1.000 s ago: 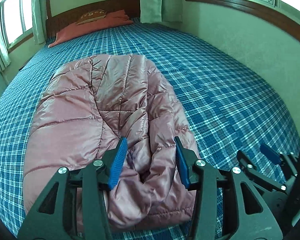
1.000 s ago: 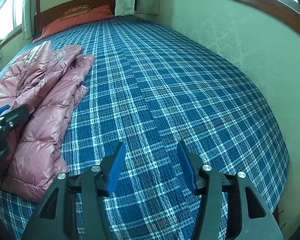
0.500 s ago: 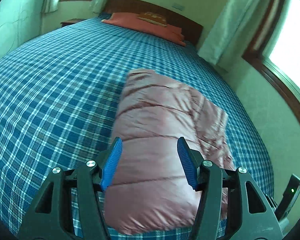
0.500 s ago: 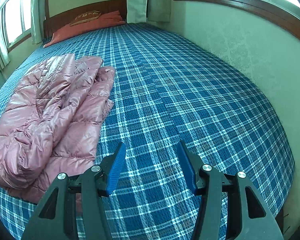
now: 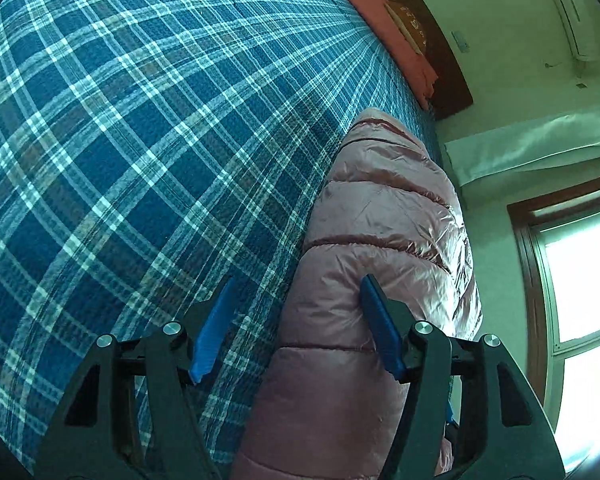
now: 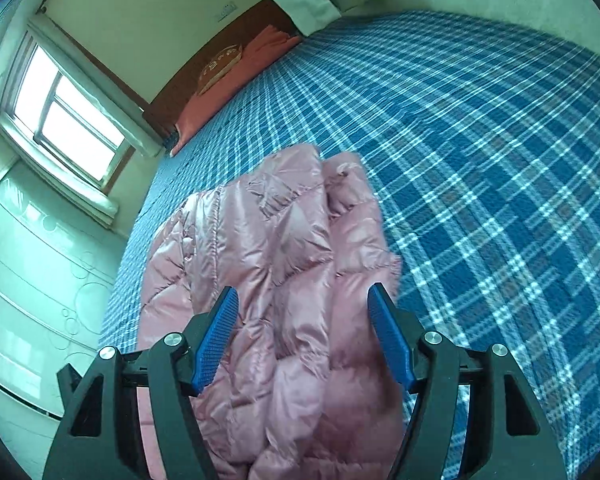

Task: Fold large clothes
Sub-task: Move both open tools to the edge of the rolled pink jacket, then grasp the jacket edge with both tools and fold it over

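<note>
Both tools, left (image 5: 296, 326) and right (image 6: 304, 334), have just been opening, spread empty above the jacket (image 6: 276, 280) on the bed (image 6: 500, 160), likely to grip its near-edge end.

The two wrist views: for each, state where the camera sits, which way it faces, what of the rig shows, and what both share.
Left wrist: on the left gripper, looking down across the bed; open blue fingers straddle the jacket's edge.
Right wrist: on the right gripper, tilted, over the pink jacket; jaws open.
Shared: jacket, bed, headboard pillow.

Jacket (image 6: 284, 264) on bed (image 6: 480, 160), pillow (image 6: 236, 92) behind it
</note>
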A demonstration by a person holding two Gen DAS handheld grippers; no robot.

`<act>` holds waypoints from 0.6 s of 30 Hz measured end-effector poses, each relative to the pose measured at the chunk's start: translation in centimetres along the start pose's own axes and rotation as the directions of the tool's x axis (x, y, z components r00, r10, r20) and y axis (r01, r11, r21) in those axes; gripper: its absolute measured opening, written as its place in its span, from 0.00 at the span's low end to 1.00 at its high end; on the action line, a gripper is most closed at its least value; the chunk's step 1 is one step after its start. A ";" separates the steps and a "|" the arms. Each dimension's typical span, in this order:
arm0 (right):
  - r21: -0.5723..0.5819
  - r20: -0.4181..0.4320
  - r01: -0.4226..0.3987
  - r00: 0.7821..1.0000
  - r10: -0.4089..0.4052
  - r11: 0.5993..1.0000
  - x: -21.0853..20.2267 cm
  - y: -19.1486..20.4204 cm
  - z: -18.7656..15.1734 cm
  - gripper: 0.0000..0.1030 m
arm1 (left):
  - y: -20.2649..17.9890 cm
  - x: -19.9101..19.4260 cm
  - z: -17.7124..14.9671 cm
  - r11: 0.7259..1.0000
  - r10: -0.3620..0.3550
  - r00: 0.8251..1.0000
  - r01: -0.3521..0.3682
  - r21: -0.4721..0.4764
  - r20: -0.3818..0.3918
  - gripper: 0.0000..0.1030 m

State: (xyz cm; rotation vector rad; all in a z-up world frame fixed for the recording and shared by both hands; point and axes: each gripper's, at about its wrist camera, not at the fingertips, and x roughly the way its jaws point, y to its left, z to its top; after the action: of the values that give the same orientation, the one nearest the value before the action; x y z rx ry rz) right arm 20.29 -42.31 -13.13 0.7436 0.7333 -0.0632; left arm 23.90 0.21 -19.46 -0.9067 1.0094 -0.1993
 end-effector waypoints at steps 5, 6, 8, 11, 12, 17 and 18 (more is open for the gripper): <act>-0.067 -0.062 -0.025 0.998 0.021 0.997 3.6 1.9 0.8 0.36 | -0.7 1.0 -0.1 1.000 -0.013 0.999 0.014 0.023 -0.031 0.62; -0.071 -0.068 -0.034 0.997 0.029 0.997 3.8 2.1 0.9 0.23 | -0.9 1.0 -0.1 1.000 -0.017 0.999 0.018 0.025 -0.036 0.62; -0.077 -0.025 -0.041 0.999 0.039 0.996 2.5 1.9 1.3 0.12 | -1.5 0.9 0.0 0.999 -0.041 0.998 0.043 0.029 -0.046 0.62; -0.063 0.030 -0.028 0.999 0.030 0.998 0.6 0.8 1.1 0.11 | -3.2 0.2 -0.6 0.994 -0.066 0.996 0.071 0.087 -0.053 0.62; -0.061 0.029 -0.011 0.999 0.013 0.998 0.5 0.2 0.9 0.11 | -3.7 0.1 -1.1 0.990 -0.063 0.997 0.068 0.121 -0.048 0.63; 0.011 -0.003 0.009 1.000 -0.009 1.000 2.4 -4.1 -0.1 0.11 | -5.0 2.6 -3.8 0.969 0.060 0.996 -0.043 0.243 -0.063 0.65; 0.021 -0.008 -0.001 1.000 0.001 1.000 2.7 -4.5 -0.3 0.11 | -4.9 3.2 -4.0 0.967 0.079 0.995 -0.061 0.246 -0.062 0.65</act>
State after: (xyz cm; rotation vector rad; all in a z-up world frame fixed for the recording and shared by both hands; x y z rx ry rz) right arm 20.78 -44.93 -17.59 0.7641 0.7414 -0.0670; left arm 23.66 -6.80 -18.76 -0.6427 1.0559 -0.2910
